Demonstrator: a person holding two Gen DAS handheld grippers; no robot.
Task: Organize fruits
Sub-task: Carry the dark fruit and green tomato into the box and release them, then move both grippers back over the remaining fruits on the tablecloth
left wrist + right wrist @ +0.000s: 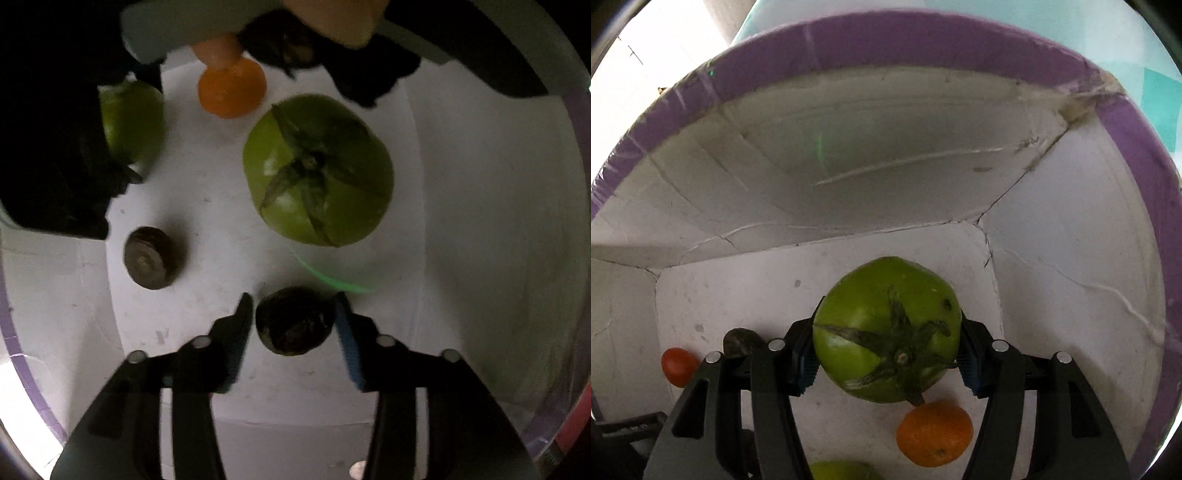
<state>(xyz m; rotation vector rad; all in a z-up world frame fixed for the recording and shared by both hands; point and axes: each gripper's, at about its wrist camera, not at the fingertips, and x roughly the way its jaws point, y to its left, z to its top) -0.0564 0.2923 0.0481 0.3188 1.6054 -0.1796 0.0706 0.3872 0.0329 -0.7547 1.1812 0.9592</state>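
Left gripper (293, 325) stood apart around the dark fruit (295, 322) at lower centre, released; right gripper (886, 354) bracketed the green fruit (888, 328), contact unclear, best lifted straight

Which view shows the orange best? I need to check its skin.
Right wrist view: the orange lies whole, lit and sharp on the box floor. In the left wrist view it is dimmer and partly covered at the top.

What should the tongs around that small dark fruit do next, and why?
Probably lift straight up and away. The left tongs stand open around the dark fruit, which sits on the floor of the purple-rimmed box with a gap at each pad, so it looks already set down. The right tongs bracket the big green fruit.
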